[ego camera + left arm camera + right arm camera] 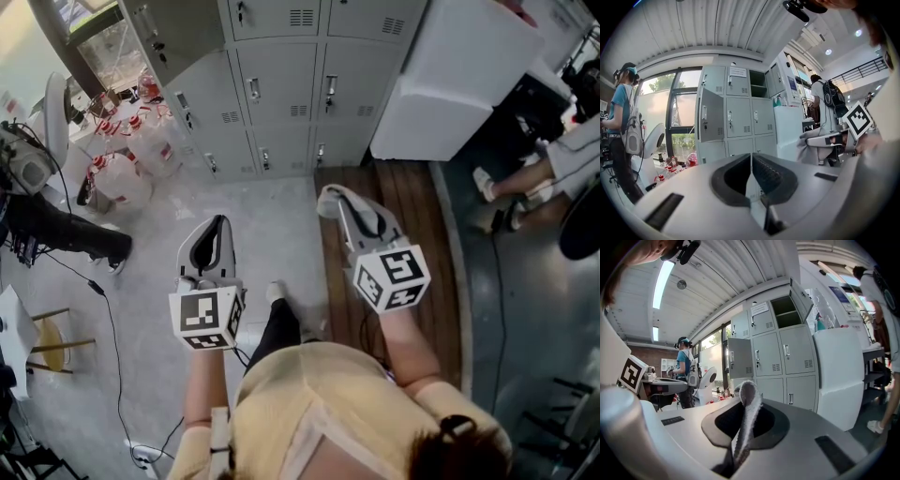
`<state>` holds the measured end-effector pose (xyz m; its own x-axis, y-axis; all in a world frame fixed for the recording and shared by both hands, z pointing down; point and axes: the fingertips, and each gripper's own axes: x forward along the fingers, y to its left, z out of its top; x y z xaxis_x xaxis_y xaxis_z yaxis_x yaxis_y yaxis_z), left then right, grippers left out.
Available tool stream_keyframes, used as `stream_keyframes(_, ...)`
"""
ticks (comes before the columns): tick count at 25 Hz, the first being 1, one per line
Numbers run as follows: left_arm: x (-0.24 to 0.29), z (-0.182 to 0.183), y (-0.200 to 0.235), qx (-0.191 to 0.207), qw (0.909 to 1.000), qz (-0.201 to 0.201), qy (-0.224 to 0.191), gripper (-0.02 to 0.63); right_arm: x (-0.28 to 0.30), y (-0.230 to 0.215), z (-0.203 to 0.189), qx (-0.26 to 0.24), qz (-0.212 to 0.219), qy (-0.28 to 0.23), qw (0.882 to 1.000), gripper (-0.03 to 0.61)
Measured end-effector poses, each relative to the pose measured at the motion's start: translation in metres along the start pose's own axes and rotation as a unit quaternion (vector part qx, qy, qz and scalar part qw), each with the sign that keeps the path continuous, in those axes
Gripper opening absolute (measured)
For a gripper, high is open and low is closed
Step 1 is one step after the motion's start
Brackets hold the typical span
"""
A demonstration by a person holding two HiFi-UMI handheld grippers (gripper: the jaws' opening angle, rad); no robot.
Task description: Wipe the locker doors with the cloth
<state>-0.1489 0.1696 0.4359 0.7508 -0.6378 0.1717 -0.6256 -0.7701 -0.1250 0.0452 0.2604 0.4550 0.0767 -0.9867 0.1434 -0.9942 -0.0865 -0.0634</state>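
The grey lockers [281, 84] stand ahead of me across the floor, out of reach of both grippers. One door on the left column [710, 115] hangs open, and so does a top compartment [785, 310]. My right gripper [336, 199] is shut on a grey-white cloth [749, 404] that sticks up out of its jaws and points toward the lockers [783, 357]. My left gripper [217, 223] is held level beside it, its jaws shut [751, 161] with nothing between them. The cloth [328, 199] shows as a pale wad at the right gripper's tip.
A tall white cabinet [450, 84] stands right of the lockers. Bottles and plastic bags [122, 150] lie on the floor at the left. A person in black boots [75, 234] stands left, another person's legs [506, 187] right. A cable [108, 319] crosses the floor.
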Motion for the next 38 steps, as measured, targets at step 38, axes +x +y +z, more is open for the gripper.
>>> stream_keyframes(38,0.039,0.024,0.168,-0.045,0.9947,0.089,-0.026,0.014,0.188,0.094,0.112,-0.084,0.123,-0.044,0.988,0.015)
